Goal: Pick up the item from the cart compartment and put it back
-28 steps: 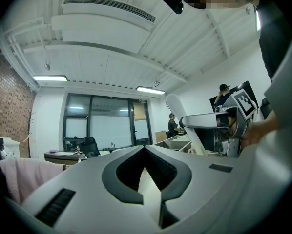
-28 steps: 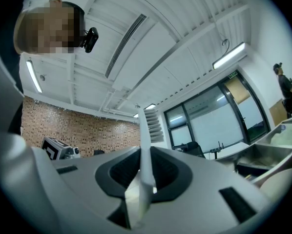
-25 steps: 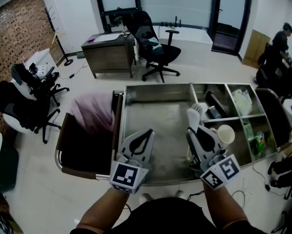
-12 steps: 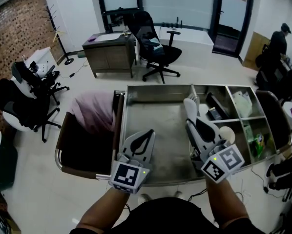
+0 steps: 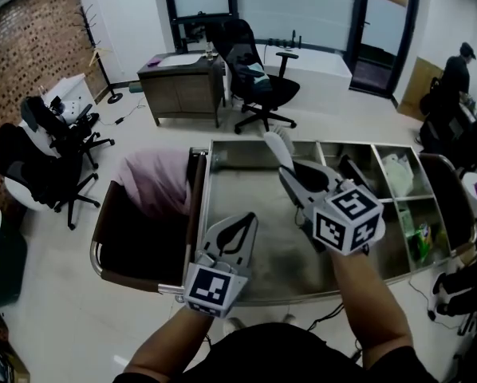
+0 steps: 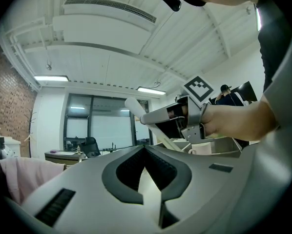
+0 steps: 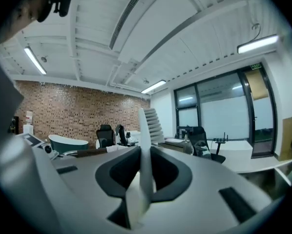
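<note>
Right gripper [image 5: 296,175] fingers pinch the white ridged item [image 5: 276,145], lifted clear of the cart [image 5: 200,214], probably for the return. Left gripper [image 5: 237,228] fingers are pressed together, empty.

The right gripper [image 5: 286,170] and its arm [image 5: 366,294] covered the cart's [image 5: 206,214] middle compartments and a stretch of its near rim, so whatever lay there could not be seen. The white item's [image 5: 275,144] lower end was lost between the jaws, and in the right gripper view it blurred close to the lens. At the cart's right end a pale bag [image 5: 398,170] and a green thing [image 5: 421,242] were too small to name. The head view's lower edge cut off the person's torso [image 5: 286,361].
</note>
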`<action>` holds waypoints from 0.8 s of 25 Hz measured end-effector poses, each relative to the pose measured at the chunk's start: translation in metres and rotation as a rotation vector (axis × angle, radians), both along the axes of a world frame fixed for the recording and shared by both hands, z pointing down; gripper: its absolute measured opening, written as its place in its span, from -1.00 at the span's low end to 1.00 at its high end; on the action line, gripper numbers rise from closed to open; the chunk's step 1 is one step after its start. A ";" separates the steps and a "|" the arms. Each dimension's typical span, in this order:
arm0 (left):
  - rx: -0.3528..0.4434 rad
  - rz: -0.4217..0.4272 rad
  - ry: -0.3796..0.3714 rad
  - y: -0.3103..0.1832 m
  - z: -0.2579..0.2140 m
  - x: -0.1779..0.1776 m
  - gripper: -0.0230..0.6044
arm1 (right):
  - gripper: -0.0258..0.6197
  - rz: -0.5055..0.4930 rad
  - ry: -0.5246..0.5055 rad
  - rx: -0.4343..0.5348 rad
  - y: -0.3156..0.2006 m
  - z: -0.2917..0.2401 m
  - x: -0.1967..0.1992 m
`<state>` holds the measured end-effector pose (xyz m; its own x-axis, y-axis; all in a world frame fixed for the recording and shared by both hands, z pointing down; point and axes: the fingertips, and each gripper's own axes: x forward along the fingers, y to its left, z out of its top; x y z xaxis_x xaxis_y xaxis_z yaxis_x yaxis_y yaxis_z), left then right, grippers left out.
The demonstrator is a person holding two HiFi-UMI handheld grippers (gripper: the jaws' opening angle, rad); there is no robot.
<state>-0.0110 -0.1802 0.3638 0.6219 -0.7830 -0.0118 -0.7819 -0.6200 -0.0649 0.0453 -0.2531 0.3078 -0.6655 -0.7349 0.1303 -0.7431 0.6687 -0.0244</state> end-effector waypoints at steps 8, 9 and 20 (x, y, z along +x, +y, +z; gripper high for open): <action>-0.002 0.001 -0.002 -0.001 0.003 -0.001 -0.93 | -0.68 -0.032 0.288 -0.132 -0.068 0.061 -0.028; -0.001 0.000 -0.003 -0.001 0.003 -0.001 -0.93 | -0.68 -0.036 0.330 -0.148 -0.075 0.070 -0.031; 0.009 -0.003 -0.007 -0.003 0.004 -0.001 -0.93 | -0.68 -0.092 0.591 -0.319 -0.126 0.142 -0.052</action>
